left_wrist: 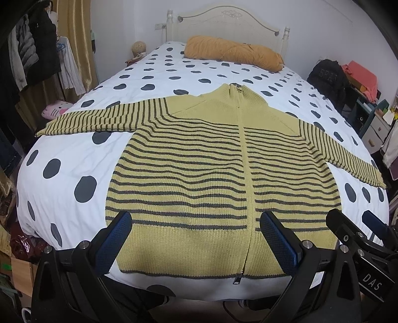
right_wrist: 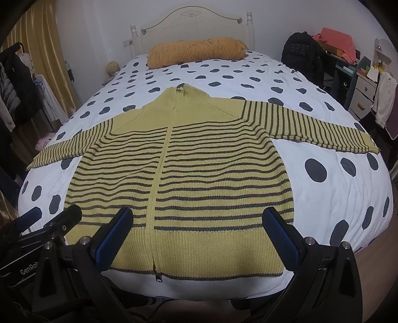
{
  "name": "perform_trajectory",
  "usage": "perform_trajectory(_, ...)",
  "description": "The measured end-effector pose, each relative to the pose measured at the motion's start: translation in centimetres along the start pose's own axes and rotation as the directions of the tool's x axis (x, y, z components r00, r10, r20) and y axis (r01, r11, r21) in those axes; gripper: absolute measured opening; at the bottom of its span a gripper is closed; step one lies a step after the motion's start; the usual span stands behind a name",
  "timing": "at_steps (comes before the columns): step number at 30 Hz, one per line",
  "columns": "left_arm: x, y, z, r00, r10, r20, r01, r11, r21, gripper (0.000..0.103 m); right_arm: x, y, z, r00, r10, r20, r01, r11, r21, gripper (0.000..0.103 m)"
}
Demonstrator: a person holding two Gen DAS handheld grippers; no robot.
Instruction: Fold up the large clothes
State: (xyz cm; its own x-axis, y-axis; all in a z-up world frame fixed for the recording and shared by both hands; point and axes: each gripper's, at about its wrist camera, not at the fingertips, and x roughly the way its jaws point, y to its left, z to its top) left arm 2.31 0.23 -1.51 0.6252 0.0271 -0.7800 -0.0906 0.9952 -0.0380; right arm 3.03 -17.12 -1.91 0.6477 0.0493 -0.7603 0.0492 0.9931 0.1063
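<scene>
A yellow zip cardigan with dark stripes lies flat and face up on the bed, zipped, collar toward the headboard, both sleeves spread out sideways. It also shows in the right wrist view. My left gripper is open and empty, hovering above the hem near the foot of the bed. My right gripper is open and empty too, just to its right; it shows in the left wrist view, and the left gripper shows in the right wrist view. Neither touches the cardigan.
The bed has a white cover with dark dots and an orange bolster pillow by the cream headboard. Hanging clothes stand left. A black bag and drawers stand right.
</scene>
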Motion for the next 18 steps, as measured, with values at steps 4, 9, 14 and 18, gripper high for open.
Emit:
perform_trajectory(4,0.00,-0.02,0.01,1.000,-0.003,-0.002,0.003,1.000,0.000,0.103,-0.03,-0.15,0.05,1.000,-0.002,0.002,0.002,1.000,0.001,0.103)
perform_trajectory(9,0.03,-0.07,0.07,1.000,-0.003,-0.005,0.003,1.000,0.002,0.103,-0.02,-0.22,0.05,1.000,-0.002,0.000,0.002,1.000,0.002,0.103)
perform_trajectory(14,0.25,-0.33,0.03,1.000,-0.001,-0.015,0.001,1.000,0.005,0.103,-0.02,-0.48,0.05,1.000,-0.001,-0.004,0.001,1.000,0.004,0.103)
perform_trajectory(18,0.35,-0.40,0.00,1.000,-0.002,-0.014,0.002,1.000,0.002,0.103,0.00,-0.47,0.06,1.000,-0.001,-0.004,0.001,1.000,0.004,0.103)
